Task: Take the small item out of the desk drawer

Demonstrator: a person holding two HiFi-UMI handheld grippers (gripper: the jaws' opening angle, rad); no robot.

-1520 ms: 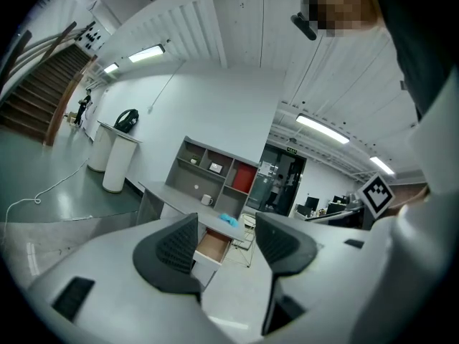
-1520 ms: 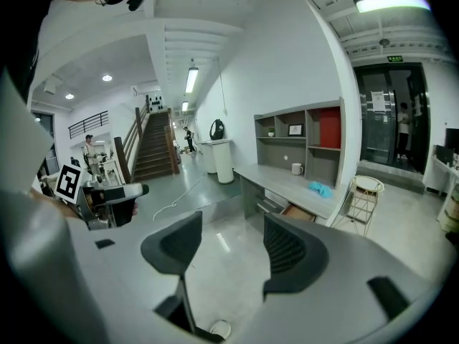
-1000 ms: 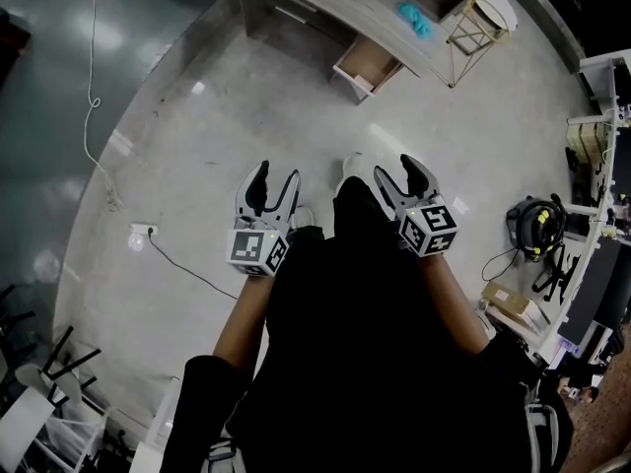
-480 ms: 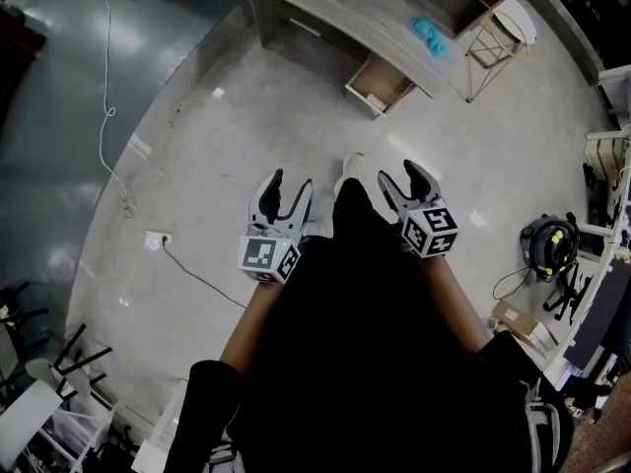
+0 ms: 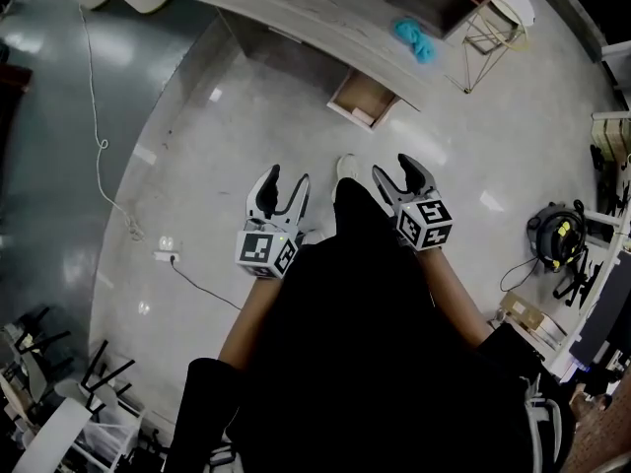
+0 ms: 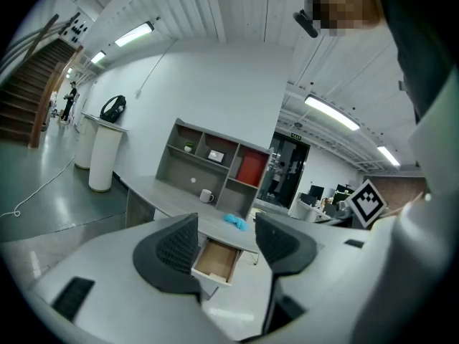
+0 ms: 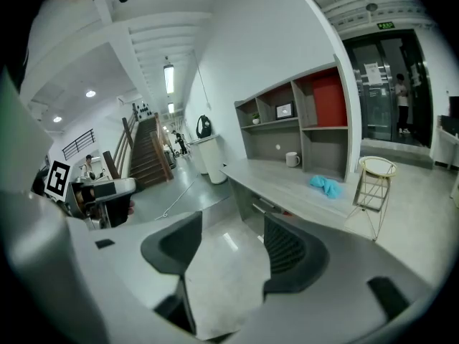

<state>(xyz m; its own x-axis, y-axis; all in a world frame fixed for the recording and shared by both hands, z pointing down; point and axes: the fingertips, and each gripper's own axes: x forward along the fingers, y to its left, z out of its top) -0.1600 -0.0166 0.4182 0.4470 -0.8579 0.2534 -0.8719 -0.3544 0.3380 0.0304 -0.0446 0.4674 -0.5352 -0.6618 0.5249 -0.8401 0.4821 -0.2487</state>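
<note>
Approach to the drawer, seen from the head. Left tongs [image 5: 288, 175]: jaws apart, nothing between them, held out over the floor and well apart from the surface [image 5: 296, 8]. Drawer [image 5: 363, 100]: already pulled out from under the front edge of the surface, towards its right end, just below the blue cloth [image 5: 414, 37] lying on top. Right tongs [image 5: 394, 168]: jaws likewise apart and empty, level with the left pair.

The step in hand is judged to be the walk-up; no reach has begun. The next move calls for closing on the front edge, then lowering one open pair into the drawer from above.

The small item cannot be made out. The drawer shows only a pale brown floor and white walls from here, so the item presumably lies in a hidden part inside it.
</note>
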